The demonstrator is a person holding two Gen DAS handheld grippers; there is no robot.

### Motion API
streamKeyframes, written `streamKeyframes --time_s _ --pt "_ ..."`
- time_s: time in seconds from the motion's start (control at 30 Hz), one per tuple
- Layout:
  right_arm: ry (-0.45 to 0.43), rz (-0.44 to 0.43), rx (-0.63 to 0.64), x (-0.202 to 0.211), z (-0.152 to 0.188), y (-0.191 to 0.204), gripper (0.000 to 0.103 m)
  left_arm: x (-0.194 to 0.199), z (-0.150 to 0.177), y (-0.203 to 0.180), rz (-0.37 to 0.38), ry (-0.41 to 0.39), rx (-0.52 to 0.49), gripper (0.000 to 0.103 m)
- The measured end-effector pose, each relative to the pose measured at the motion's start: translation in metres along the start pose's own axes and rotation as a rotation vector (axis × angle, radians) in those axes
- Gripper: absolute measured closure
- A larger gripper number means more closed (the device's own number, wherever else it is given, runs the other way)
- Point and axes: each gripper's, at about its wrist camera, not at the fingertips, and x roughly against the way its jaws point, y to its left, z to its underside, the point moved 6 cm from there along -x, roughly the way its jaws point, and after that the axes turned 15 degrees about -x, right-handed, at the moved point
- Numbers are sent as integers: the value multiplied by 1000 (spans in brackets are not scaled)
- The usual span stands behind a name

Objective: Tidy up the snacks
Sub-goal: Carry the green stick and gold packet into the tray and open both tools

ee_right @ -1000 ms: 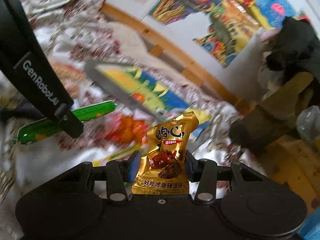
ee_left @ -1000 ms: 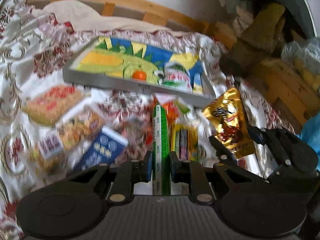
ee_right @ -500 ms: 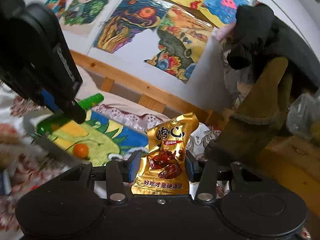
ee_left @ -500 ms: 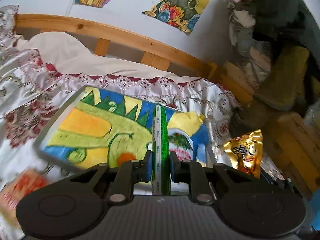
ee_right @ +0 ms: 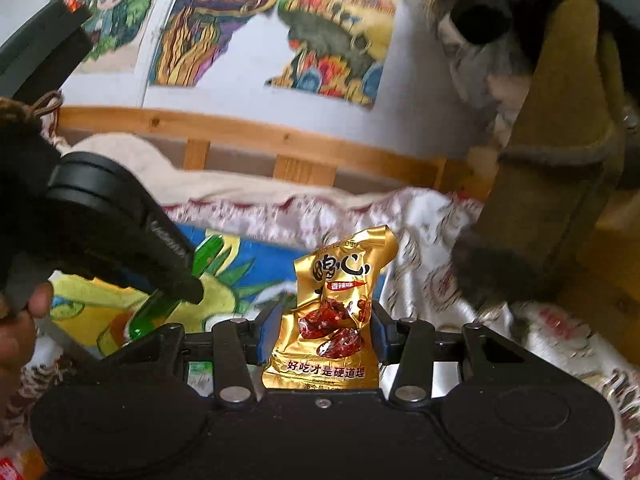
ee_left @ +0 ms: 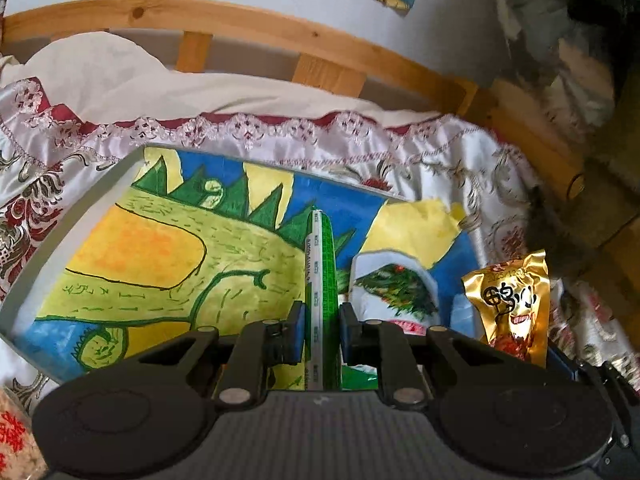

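Both grippers now hang over the painted tray, no longer the snack pile: left gripper pinching a stiff, slick green stick, right gripper clamping a light, crinkly gold pouch mid-body.

My left gripper is black with blue pads, and the snack stick in it is green with a white strip of small print. My right gripper, black with blue pads too, holds a gold foil packet printed with black characters, a red label and reddish-brown pieces. The tray is grey-rimmed, lined with a yellow, green and blue dinosaur drawing. The bedspread is white satin patterned in maroon and gold.
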Motion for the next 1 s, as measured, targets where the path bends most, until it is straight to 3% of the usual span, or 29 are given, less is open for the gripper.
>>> streamKeyframes --time_s 0.37,0.5,0.53,0.63,0.8,0.93,1.0 --pt "92 -13 1 -14 17 6 54 -9 9 -3 -31 39 -49 84" --pt "102 -22 4 -14 18 5 47 -10 13 -5 -37 71 -49 83" --pt "99 -20 5 -12 18 5 43 -7 13 -5 -47 63 -51 81" --pt "83 -15 1 -2 15 2 35 8 9 -8 -52 41 -64 52" --pt "35 -1 -13 27 3 -1 27 47 0 -12 -60 -28 -92 44" --pt "-34 4 -25 59 -13 -3 19 86 -5 -8 -98 -111 -90 20" --pt "-76 0 -40 78 -21 -3 14 109 -6 -6 -131 -158 -91 14"
